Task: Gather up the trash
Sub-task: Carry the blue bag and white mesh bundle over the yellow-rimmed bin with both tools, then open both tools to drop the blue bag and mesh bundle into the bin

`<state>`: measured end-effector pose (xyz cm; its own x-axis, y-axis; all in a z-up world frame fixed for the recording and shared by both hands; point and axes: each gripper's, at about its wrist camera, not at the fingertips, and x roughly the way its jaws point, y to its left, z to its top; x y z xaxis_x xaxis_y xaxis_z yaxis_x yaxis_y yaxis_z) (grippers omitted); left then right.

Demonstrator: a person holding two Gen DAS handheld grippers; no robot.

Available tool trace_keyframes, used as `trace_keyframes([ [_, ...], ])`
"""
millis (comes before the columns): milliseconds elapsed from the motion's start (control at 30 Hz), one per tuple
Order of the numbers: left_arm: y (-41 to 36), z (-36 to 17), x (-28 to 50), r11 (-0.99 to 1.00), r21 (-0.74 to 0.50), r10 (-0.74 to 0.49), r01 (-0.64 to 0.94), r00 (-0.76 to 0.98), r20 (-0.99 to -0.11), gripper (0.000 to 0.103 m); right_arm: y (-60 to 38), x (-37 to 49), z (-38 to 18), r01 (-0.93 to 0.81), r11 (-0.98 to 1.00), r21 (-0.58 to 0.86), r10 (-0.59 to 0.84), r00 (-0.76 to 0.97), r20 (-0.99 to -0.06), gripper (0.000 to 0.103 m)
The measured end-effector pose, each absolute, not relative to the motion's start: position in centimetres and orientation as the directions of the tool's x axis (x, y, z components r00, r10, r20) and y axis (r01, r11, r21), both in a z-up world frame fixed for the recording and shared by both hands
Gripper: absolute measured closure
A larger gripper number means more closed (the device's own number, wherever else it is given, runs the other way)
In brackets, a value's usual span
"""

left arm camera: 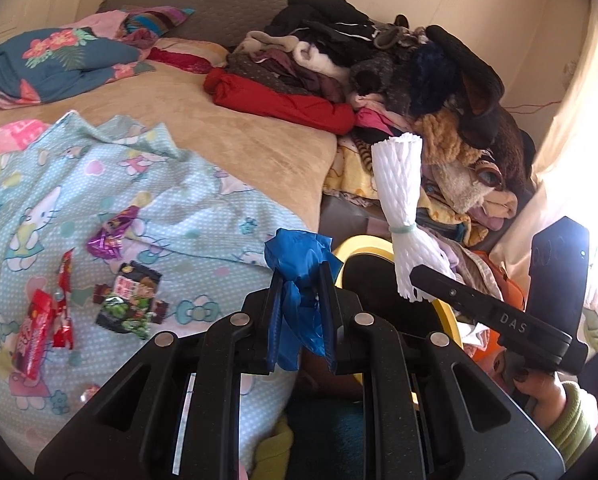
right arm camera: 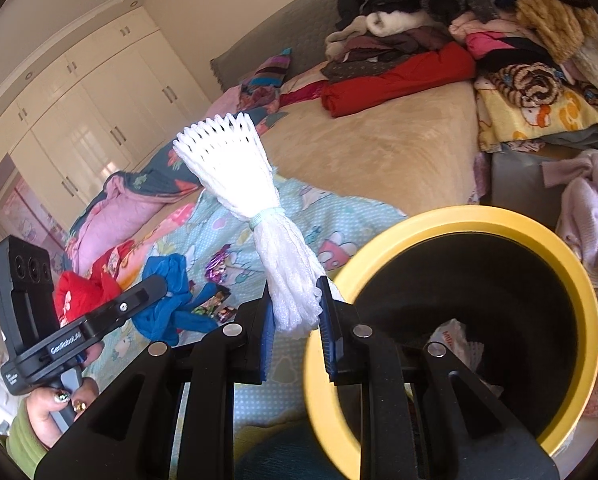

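My left gripper (left arm camera: 301,280) is shut on a crumpled blue plastic glove (left arm camera: 299,264), held above the bed's edge; it also shows in the right wrist view (right arm camera: 171,300). My right gripper (right arm camera: 297,308) is shut on a white foam net sleeve (right arm camera: 259,208) tied with a pale band, held just left of a yellow-rimmed bin (right arm camera: 479,220). The bin is dark inside with white crumpled trash (right arm camera: 455,340) at its bottom. The sleeve (left arm camera: 403,200) and the bin's rim (left arm camera: 363,242) also show in the left wrist view. Snack wrappers lie on the Hello Kitty sheet (left arm camera: 59,208): red (left arm camera: 35,332), purple (left arm camera: 111,236), dark green (left arm camera: 133,300).
A tall heap of clothes (left arm camera: 379,68) and a red garment (left arm camera: 283,100) fill the bed's far right. A floral quilt (left arm camera: 51,60) lies at the far left. White wardrobes (right arm camera: 99,112) stand behind the bed. Lilac clothes (right arm camera: 591,208) lie beside the bin.
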<state>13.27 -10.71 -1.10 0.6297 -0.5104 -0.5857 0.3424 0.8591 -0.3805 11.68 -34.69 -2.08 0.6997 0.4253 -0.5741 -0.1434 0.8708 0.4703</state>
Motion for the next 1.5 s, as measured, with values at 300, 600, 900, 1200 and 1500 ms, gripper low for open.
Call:
trace_keyframes([
  [300,-13.6,-1.0,12.6,0.847,-0.365,-0.532,0.387,0.613,-0.584,0.092,-38.5,11.0,-2.1,-0.071,0.881,0.467,0.364,0.733,-0.575,0.084],
  [600,-16.1,-1.2,12.1,0.832,-0.358,-0.554,0.424,0.595,-0.583,0.092,-41.5,10.8,-2.7,-0.015,0.882,0.47,0.324,0.745,-0.584,0.084],
  [900,-18.7,-2.2,11.9,0.82,-0.343,-0.566,0.458,0.562,-0.603,0.092,-43.1,10.8,-4.0,0.031,0.884,0.467,0.298,0.732,-0.612,0.084],
  [1200,-21.5,-3.8,11.8,0.81,-0.322,-0.569,0.49,0.522,-0.635,0.092,-44.2,11.0,-5.9,0.074,0.884,0.461,0.286,0.695,-0.66,0.082],
  [1500,-23.9,-5.5,12.3,0.801,-0.304,-0.566,0.515,0.488,-0.665,0.092,-44.9,11.3,-8.2,0.135,0.876,0.464,0.277,0.647,-0.711,0.082],
])
